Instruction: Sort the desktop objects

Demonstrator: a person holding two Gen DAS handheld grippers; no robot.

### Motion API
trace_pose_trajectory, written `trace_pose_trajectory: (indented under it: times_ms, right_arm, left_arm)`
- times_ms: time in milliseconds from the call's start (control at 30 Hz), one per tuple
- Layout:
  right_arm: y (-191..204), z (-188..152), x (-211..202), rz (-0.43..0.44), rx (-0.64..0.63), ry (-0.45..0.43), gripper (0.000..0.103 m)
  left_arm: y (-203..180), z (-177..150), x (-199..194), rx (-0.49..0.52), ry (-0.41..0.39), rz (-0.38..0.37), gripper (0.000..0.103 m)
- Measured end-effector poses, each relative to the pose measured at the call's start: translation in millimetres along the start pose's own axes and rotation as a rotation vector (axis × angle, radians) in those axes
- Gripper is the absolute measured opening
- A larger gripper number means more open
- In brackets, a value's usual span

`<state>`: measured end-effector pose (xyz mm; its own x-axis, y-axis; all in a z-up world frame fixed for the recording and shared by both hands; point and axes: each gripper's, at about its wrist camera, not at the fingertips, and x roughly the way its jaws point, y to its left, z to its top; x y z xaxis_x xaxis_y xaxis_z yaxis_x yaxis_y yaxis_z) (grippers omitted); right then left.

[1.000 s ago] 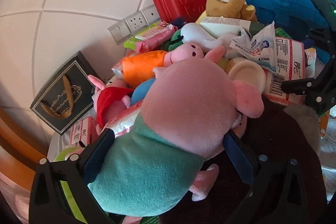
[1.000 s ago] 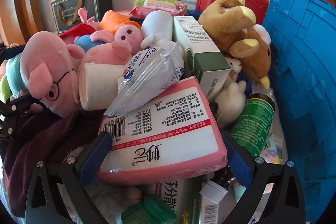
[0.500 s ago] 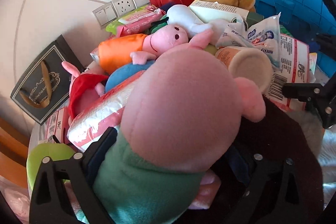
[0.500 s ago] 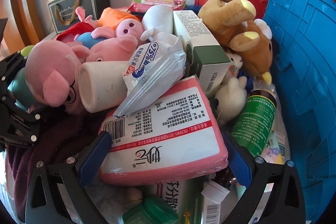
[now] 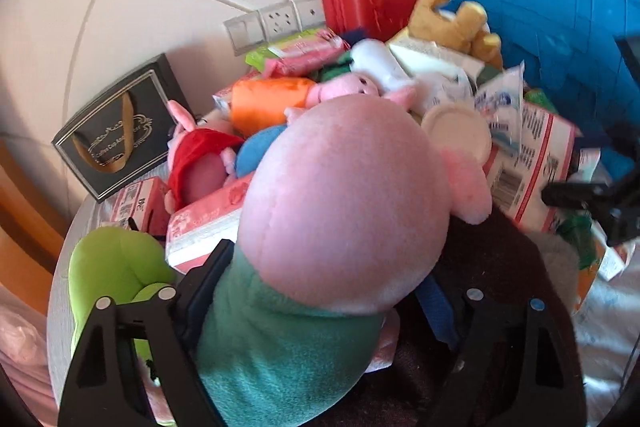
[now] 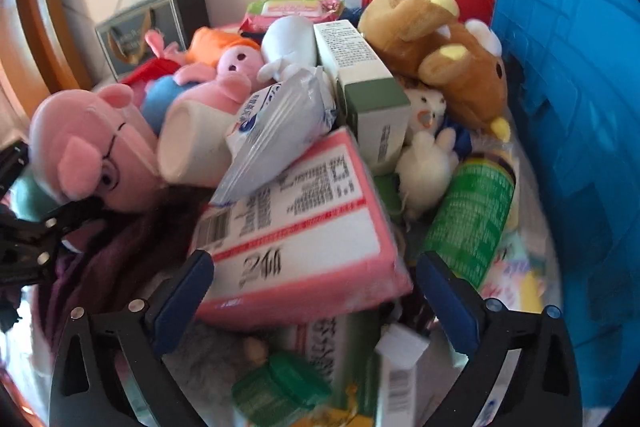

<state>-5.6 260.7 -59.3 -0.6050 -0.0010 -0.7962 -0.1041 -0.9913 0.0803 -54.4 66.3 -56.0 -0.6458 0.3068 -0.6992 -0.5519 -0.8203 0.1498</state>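
A pink pig plush in a teal shirt lies on the heap between the fingers of my left gripper. Its jaws are closing and the blue pads press into the teal body. The same pig plush, wearing glasses, shows at the left of the right wrist view beside the left gripper. My right gripper stands open around a pink tissue pack, which lies tilted on the pile. A gap shows at its right pad.
A dense heap holds a brown bear plush, a white-green box, a green can, a cream cup and a wipes pouch. A blue crate walls the right. A red case and black gift bag stand at the wall.
The left gripper's fingers have drawn in on the pig plush's teal body and the view has rolled. The right gripper has shifted slightly over the tissue pack, its fingers equally wide.
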Motion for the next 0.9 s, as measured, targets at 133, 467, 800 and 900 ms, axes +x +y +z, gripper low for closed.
trace_pose_trajectory:
  times_ms: [133, 467, 800, 900]
  right_arm:
    - [-14, -15, -15, -0.050, 0.058, -0.057, 0.103]
    - [53, -32, -45, 0.131, -0.149, -0.086, 0.103]
    - [119, -27, -22, 0.222, -0.321, -0.052, 0.103]
    - [110, -13, -25, 0.145, -0.275, -0.120, 0.103]
  left_arm:
    - [6, 4, -13, -0.037, -0.038, 0.047, 0.072]
    - [16, -4, -48, -0.098, -0.095, 0.090, 0.072]
    - [31, -12, -108, -0.134, -0.141, 0.155, 0.072]
    - [33, -19, -115, -0.140, -0.136, 0.169, 0.072]
